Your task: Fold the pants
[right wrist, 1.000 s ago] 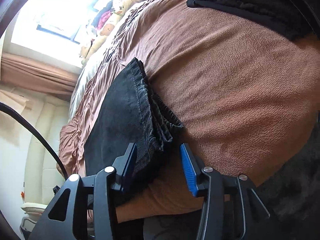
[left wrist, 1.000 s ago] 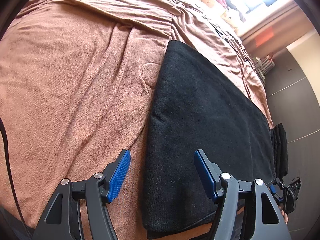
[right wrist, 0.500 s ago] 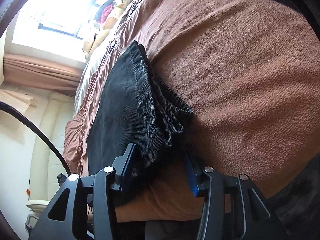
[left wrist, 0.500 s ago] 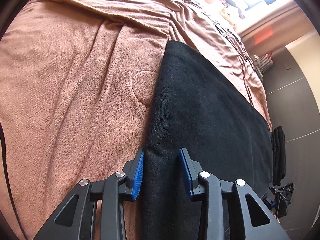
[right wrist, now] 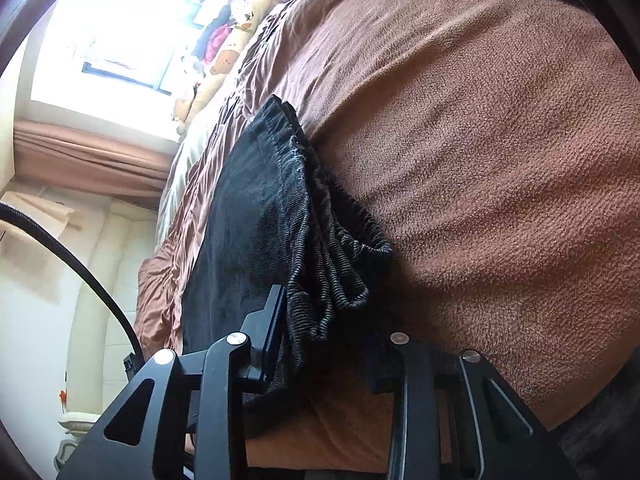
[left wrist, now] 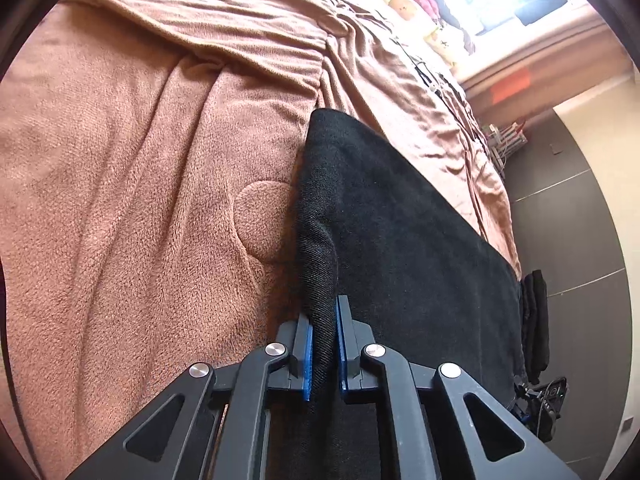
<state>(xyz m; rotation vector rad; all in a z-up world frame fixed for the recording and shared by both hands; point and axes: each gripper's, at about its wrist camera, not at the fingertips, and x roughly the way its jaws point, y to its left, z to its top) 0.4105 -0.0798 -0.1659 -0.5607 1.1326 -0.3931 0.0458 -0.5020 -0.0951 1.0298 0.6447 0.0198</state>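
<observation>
Black pants (left wrist: pixel 400 240) lie folded lengthwise along the near edge of a brown-blanketed bed (left wrist: pixel 120 200). Left gripper (left wrist: pixel 322 344) has just pinched the hem; right gripper (right wrist: pixel 328 344) has been closing around the waistband. Lift both together, evenly.

Daylight pours in from a window (left wrist: pixel 516 4) at the far end of the bed (left wrist: pixel 120 200), blown out to near white in both wrist views, with detail lost around the toys on its sill. The brown blanket is evenly lit and sharp, its nap crisp. The black pants (left wrist: pixel 420 248) read as a nearly textureless dark mass in the left view; weave shows in the right view (right wrist: pixel 272 216). A soft shadow falls beside the waistband. Fisheye bending curves everything, and dark vignette fills the corners.
</observation>
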